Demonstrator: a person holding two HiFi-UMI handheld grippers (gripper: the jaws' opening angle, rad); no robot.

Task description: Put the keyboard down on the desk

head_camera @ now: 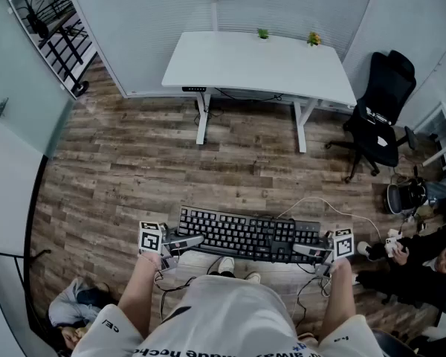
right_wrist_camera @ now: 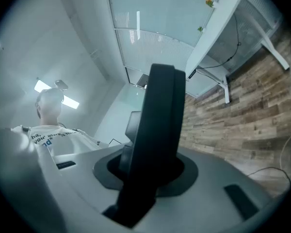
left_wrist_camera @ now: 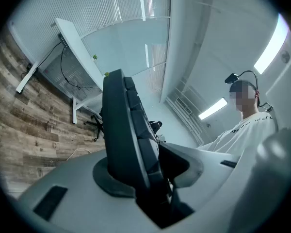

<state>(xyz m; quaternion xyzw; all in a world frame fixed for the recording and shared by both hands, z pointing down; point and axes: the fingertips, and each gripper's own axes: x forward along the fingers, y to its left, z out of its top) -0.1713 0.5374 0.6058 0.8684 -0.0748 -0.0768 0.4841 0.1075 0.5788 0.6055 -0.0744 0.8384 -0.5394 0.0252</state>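
left tongs [head_camera: 192,239] are clamped on the left end of the keyboard [head_camera: 249,233], which hangs level in the air over the wood floor [head_camera: 134,169]. right tongs [head_camera: 303,250] are pinched on the other end. looks like the carry step to me. the white counter [head_camera: 260,69] is well ahead, so next it needs bringing over and lowering flat before either grip lets go.

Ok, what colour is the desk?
The desk is white; the head view shows it best.
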